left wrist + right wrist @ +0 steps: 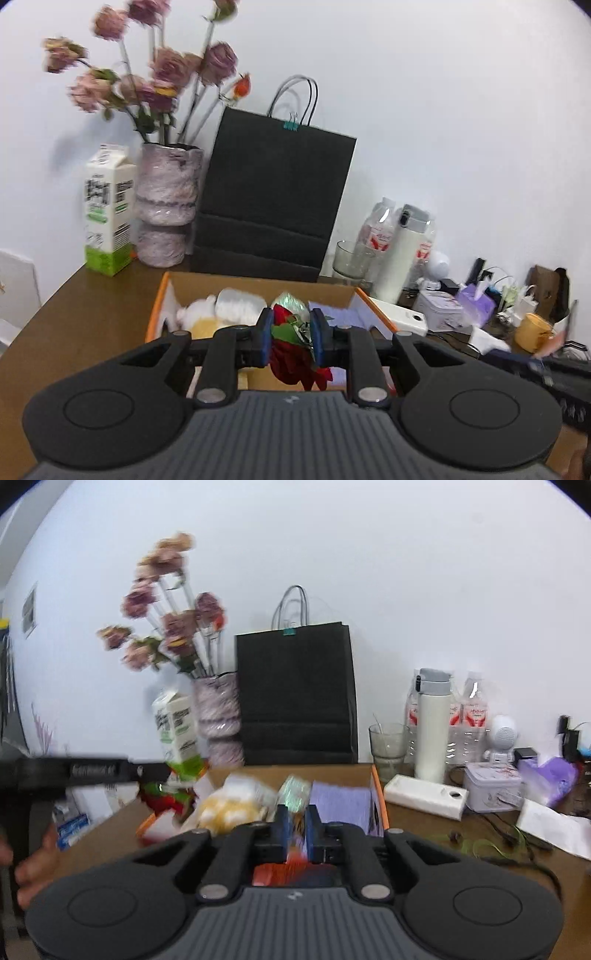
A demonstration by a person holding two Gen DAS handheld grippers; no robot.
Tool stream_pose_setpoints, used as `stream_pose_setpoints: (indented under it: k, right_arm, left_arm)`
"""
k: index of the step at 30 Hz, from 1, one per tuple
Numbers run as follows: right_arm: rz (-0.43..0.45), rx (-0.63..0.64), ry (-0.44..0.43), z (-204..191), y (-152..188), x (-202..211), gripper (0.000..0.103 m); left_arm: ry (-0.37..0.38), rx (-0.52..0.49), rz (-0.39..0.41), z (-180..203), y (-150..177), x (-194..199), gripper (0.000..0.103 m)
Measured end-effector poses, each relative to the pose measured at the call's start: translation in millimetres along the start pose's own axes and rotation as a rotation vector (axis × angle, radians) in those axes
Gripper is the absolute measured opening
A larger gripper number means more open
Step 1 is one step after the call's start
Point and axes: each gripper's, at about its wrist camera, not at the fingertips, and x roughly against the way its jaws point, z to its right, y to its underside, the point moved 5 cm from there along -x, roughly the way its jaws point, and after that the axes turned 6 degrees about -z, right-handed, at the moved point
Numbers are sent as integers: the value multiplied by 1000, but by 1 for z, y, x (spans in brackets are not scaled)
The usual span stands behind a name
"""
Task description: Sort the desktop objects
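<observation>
One black paper bag [275, 199] stands behind the cardboard box [258, 286]

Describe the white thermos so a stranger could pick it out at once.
Find the black paper bag against the wall, then look right past the glass cup. The white thermos stands upright before the clear water bottles: opaque white body, grey lid.

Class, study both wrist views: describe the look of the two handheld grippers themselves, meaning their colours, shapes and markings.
The left gripper and the right gripper look alike: a ribbed grey base with a small pale logo, two round black discs, black link arms with silver pivot pins, and blue finger pads. No cables show on either.
</observation>
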Motion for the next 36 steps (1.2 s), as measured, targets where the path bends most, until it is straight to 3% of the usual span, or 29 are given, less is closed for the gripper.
stream_pose_setpoints:
  k: [3, 5, 7, 8, 9, 11, 14, 20, 24, 25, 28, 29, 33, 34, 35, 36]
  right_arm:
    - [-95, 10, 51, 16, -5, -55, 8]
    - [-166, -36, -15, 28, 11, -68, 14]
    - [-235, -69, -27, 38, 35, -65, 51]
    - [-273, -95, -31, 41, 50, -64, 78]
    - [-295, -110, -37, 40, 64, -63, 84]
    - [-338, -140, -10, 36, 87, -67, 82]
    - [-328, -151, 135, 27, 102, -74, 83]
    - [-315, -104, 235, 10, 110, -93, 90]
    - [-334, -43, 237, 8, 108, -108, 66]
    - [-342, -19, 233, 7, 108, -104, 65]
    - [-329, -32, 182, 9, 110, -84, 63]
    - [-316, -50, 167, 10, 111, -73, 63]
    - [-261, -59, 137, 8, 113, -32, 63]
    - [-248, -66, 120, 8, 112, -20, 63]
    - [-233, -73, 106, 7, 111, -11, 63]
    - [-219, -74, 99, 6, 110, -2, 64]
  left_arm:
    - [-71, 44, -65, -5, 2, -42, 22]
    - [-19, 77, -83, -10, 18, -43, 21]
    - [-1, 55, -101, -14, 39, -35, 22]
    - [-17, 29, -95, -15, 51, -27, 22]
    - [-24, 19, -84, -17, 59, -20, 22]
    - [-10, 32, -84, -23, 78, -9, 21]
    - [-30, 59, -93, -28, 97, 5, 20]
    - [-37, 43, -104, -24, 131, 44, 18]
    - [4, 24, -183, -16, 155, 44, 19]
    - [30, -1, -189, -12, 159, 45, 24]
    - [7, -109, -127, 0, 157, 43, 77]
    - [7, -138, -117, 4, 152, 36, 78]
    - [20, -183, -179, 17, 146, -4, 78]
    - [1, -177, -211, 16, 148, -15, 73]
    - [-23, -151, -247, 14, 150, -23, 61]
    - [-27, -127, -266, 12, 153, -27, 58]
